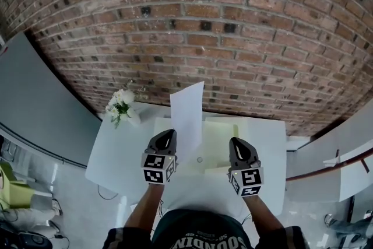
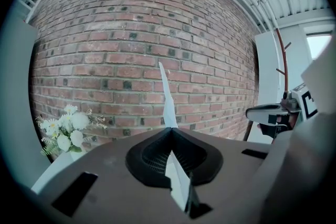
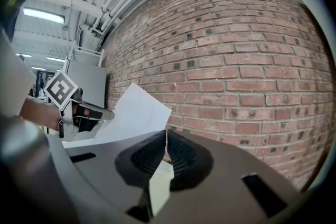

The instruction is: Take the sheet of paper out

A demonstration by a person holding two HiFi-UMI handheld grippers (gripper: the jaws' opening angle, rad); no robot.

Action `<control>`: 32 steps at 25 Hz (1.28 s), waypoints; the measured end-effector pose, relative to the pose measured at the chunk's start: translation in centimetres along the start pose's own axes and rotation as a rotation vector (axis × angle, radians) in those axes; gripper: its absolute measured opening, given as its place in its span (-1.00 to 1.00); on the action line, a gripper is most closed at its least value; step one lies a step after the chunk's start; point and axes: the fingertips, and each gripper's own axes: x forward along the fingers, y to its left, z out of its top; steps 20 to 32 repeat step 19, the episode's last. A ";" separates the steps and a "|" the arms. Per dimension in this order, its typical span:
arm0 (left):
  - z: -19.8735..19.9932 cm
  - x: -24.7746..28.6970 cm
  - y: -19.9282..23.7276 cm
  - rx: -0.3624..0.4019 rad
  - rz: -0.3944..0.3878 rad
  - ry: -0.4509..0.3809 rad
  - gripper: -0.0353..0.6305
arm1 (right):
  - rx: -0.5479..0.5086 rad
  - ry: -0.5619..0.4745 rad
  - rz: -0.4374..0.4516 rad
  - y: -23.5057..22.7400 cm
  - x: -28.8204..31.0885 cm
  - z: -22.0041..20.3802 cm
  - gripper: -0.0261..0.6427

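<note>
— We are standing before a brick wall [image 1: 233, 20], bending over a white table [image 1: 116, 148]. What are our fingers doing?

— The left gripper [image 2: 170, 129] is pressing its jaws fully together on the lower part of the sheet of paper [image 2: 168, 94], which is rising edge-on from the tips. The right gripper [image 3: 166, 134] is also pinching shut, on what we are reading as the rim of the cream folder [image 1: 221, 132].

— Where is the sheet sitting?

— It is standing nearly upright between the two grippers, above the folder and tilting toward the wall. We are not able to tell whether its bottom edge is clear of the folder. Flowers [image 1: 121, 105] are sitting well apart, at the table's far left.

— Which step are we in?

— We are judging the pull-out as almost done: the left is holding the sheet up while the right is pinning the folder.

— And next?

— We are thinking of carrying the sheet clear and laying it flat on bare table, gently, since one pinched edge is letting it flop.
</note>
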 end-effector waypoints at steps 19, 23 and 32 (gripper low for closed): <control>-0.1 0.2 0.2 0.000 -0.006 0.007 -0.86 | 0.013 0.008 0.030 0.7 0.8 -0.3 -0.71; -0.1 0.2 0.2 0.000 -0.006 0.007 -0.86 | 0.013 0.008 0.030 0.7 0.8 -0.3 -0.71; -0.1 0.2 0.2 0.000 -0.006 0.007 -0.86 | 0.013 0.008 0.030 0.7 0.8 -0.3 -0.71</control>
